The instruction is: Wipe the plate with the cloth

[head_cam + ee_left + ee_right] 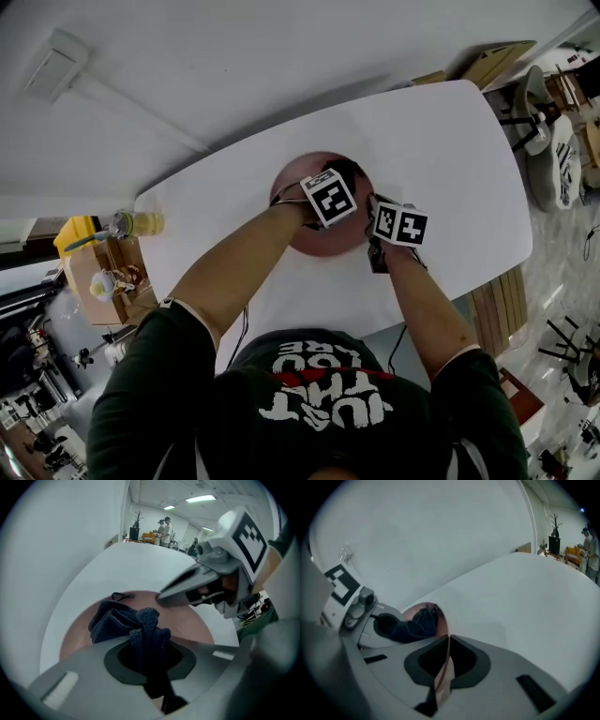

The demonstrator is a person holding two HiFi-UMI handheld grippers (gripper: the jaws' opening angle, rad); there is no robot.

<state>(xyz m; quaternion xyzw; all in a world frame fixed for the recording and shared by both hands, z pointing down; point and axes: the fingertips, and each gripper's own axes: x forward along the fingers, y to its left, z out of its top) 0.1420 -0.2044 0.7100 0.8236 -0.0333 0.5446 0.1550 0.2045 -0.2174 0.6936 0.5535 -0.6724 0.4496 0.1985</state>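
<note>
A round pink plate (319,242) lies in the middle of the white table (441,150). A dark blue cloth (123,620) rests bunched on the plate (187,623). My left gripper (149,665) is shut on a fold of that cloth and hangs over the plate's middle (330,192). My right gripper (443,667) is shut on the plate's near right rim (444,634), which shows edge-on between its jaws. In the right gripper view the cloth (412,624) lies just past the left gripper. The right gripper (384,232) sits at the plate's right edge in the head view.
A yellow-capped bottle (131,225) and a wooden box with small items (98,277) stand off the table's left end. Chairs and wooden furniture (553,131) crowd the right side. People stand far back in the room (164,530).
</note>
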